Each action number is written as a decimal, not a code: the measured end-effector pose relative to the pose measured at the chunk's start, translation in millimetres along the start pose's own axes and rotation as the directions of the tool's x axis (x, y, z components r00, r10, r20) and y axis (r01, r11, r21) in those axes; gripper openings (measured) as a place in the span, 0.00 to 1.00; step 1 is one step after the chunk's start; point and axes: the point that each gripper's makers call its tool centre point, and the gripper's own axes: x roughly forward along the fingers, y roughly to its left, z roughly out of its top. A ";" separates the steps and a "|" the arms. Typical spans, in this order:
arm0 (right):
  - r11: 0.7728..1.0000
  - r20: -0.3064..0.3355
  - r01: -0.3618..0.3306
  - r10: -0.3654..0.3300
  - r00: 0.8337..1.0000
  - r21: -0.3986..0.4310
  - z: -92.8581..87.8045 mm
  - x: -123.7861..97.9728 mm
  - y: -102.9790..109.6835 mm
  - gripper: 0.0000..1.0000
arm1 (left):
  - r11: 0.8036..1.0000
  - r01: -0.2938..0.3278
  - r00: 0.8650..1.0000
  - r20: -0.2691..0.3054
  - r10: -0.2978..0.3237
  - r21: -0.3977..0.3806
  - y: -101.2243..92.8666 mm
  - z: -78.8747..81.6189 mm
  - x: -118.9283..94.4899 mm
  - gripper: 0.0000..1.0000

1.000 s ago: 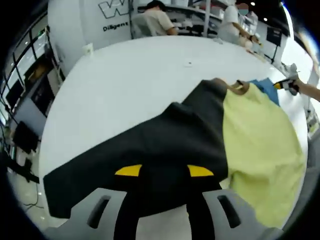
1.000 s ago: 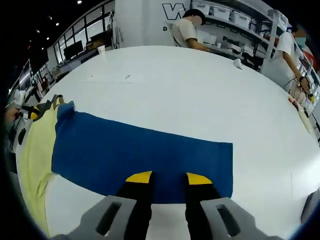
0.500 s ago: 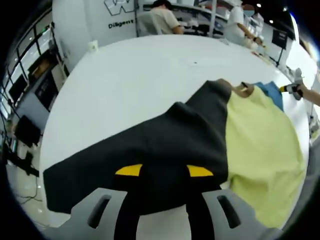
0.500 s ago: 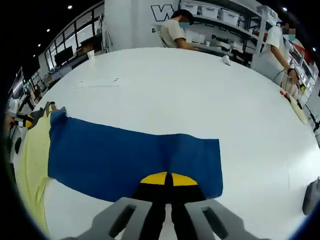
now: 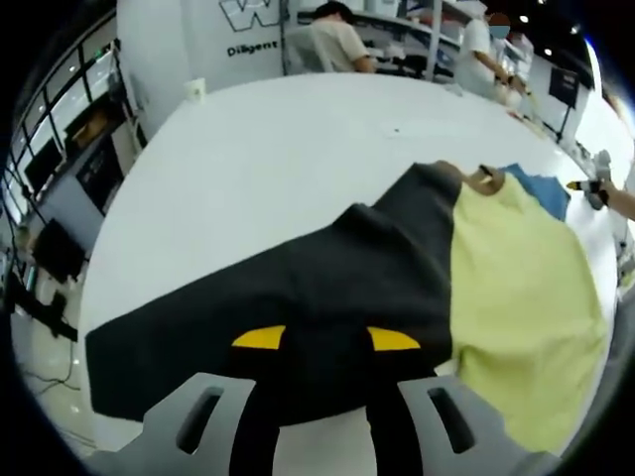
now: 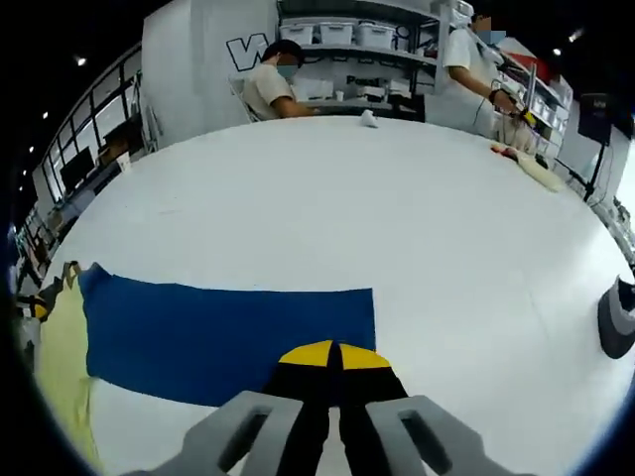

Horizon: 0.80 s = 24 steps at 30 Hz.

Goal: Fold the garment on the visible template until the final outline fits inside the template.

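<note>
Left gripper view: left gripper [image 5: 327, 339] jaws spread wide over dark sleeve [image 5: 298, 307] of garment, beside yellow body panel [image 5: 516, 288] on white table [image 5: 268, 159]. Right gripper view: right gripper [image 6: 334, 354] jaws pinched together on near edge of blue sleeve [image 6: 228, 332], lying flat. Seated person [image 6: 273, 84] beyond table. Template outline not discernible.
</note>
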 end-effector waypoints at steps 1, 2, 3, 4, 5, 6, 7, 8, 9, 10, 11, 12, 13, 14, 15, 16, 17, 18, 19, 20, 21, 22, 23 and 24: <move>1.000 0.017 0.012 -0.012 1.000 -0.001 6.6 -3.3 -4.0 0.00 | 1.000 -0.004 1.000 0.014 0.003 0.006 1.8 12.1 10.0 0.29; 0.999 0.033 0.040 -0.040 0.999 0.000 16.1 -6.6 -15.7 0.00 | 1.000 0.003 1.000 0.020 -0.003 0.008 1.1 22.8 19.2 0.29; 0.997 0.056 0.076 -0.075 0.996 0.001 29.1 -9.7 -32.1 0.00 | 1.000 -0.001 1.000 0.025 0.000 0.018 5.4 30.4 26.2 0.29; 0.994 0.083 0.108 -0.108 0.991 0.004 45.5 -14.0 -47.6 0.00 | 1.000 -0.011 1.000 0.025 0.010 0.026 12.0 34.8 31.8 0.29; 0.992 0.094 0.124 -0.124 0.988 0.005 53.9 -15.1 -57.0 0.00 | 1.000 -0.014 1.000 0.026 0.013 0.027 15.8 36.2 34.2 0.29; 0.987 0.110 0.163 -0.162 0.981 0.003 71.5 -15.9 -79.4 0.00 | 1.000 -0.018 0.999 0.033 0.017 0.021 24.9 37.8 38.8 0.29; 0.985 0.114 0.173 -0.171 0.979 -0.001 76.1 -16.2 -84.5 0.00 | 1.000 -0.020 0.999 0.031 0.019 0.018 27.2 37.2 39.8 0.29; 0.983 0.117 0.182 -0.180 0.977 -0.004 80.7 -16.5 -89.6 0.00 | 1.000 -0.022 0.999 0.028 0.021 0.015 29.5 36.7 40.8 0.29; 0.966 0.132 0.259 -0.259 0.957 0.016 112.5 -13.1 -142.1 0.00 | 0.998 -0.070 0.997 0.016 0.070 0.005 48.4 29.8 39.9 0.29; 0.956 0.161 0.291 -0.294 0.942 0.045 141.4 -11.7 -173.0 0.00 | 0.994 -0.108 0.994 0.008 0.108 0.000 65.3 20.2 34.5 0.29; 0.955 0.169 0.294 -0.296 0.940 0.037 154.5 -5.9 -183.4 0.00 | 0.991 -0.133 0.991 0.009 0.133 -0.009 82.3 14.5 31.1 0.29; 0.950 0.177 0.309 -0.310 0.934 0.035 175.9 -0.2 -208.1 0.00 | 0.982 -0.188 0.981 0.041 0.189 -0.033 99.9 9.2 19.7 0.29; 0.948 0.175 0.316 -0.317 0.932 0.037 180.2 1.2 -211.2 0.03 | 0.980 -0.195 0.980 0.039 0.196 -0.035 104.9 4.7 15.9 0.29; 0.946 0.172 0.323 -0.325 0.930 0.039 184.4 2.5 -214.4 0.09 | 0.979 -0.202 0.978 0.037 0.204 -0.036 109.9 0.1 12.0 0.29; 0.938 0.169 0.346 -0.344 0.924 0.018 197.7 3.9 -233.6 0.17 | 0.975 -0.218 0.975 0.018 0.219 -0.046 115.6 -13.0 1.2 0.29; 0.928 0.143 0.372 -0.366 0.919 -0.019 211.3 11.3 -255.8 0.20 | 0.972 -0.227 0.974 0.006 0.227 -0.054 121.4 -21.5 -3.9 0.29; 0.927 0.140 0.373 -0.366 0.920 -0.030 214.5 12.3 -257.1 0.21 | 0.962 -0.258 0.966 -0.018 0.258 -0.089 142.6 -43.9 -16.0 0.29; 0.930 0.117 0.366 -0.361 0.925 -0.033 219.5 20.2 -267.3 0.20 | 0.954 -0.266 0.964 -0.024 0.265 -0.136 147.1 -50.4 -18.1 0.29; 0.929 0.113 0.368 -0.362 0.925 -0.033 223.9 24.0 -269.3 0.18 | 0.943 -0.266 0.963 -0.026 0.266 -0.199 149.2 -55.5 -18.0 0.28; 0.925 0.103 0.376 -0.370 0.923 -0.053 225.5 26.4 -272.0 0.18 | 0.944 -0.262 0.965 -0.028 0.262 -0.201 153.1 -59.3 -16.3 0.28; 0.920 0.092 0.385 -0.378 0.921 -0.074 227.2 28.8 -274.7 0.19 | 0.944 -0.259 0.966 -0.031 0.258 -0.203 156.9 -63.1 -14.7 0.28; 0.910 0.064 0.399 -0.394 0.917 -0.114 229.1 33.0 -277.5 0.19 | 0.944 -0.262 0.965 -0.049 0.258 -0.199 160.2 -68.7 -11.0 0.29; 0.913 0.076 0.389 -0.382 0.921 -0.125 240.1 41.6 -285.9 0.19 | 0.942 -0.272 0.962 -0.051 0.267 -0.196 160.8 -71.4 -11.6 0.29; 0.915 0.040 0.387 -0.385 0.922 -0.113 232.2 43.7 -287.9 0.19 | 0.939 -0.274 0.962 -0.057 0.268 -0.209 162.4 -73.0 -11.0 0.30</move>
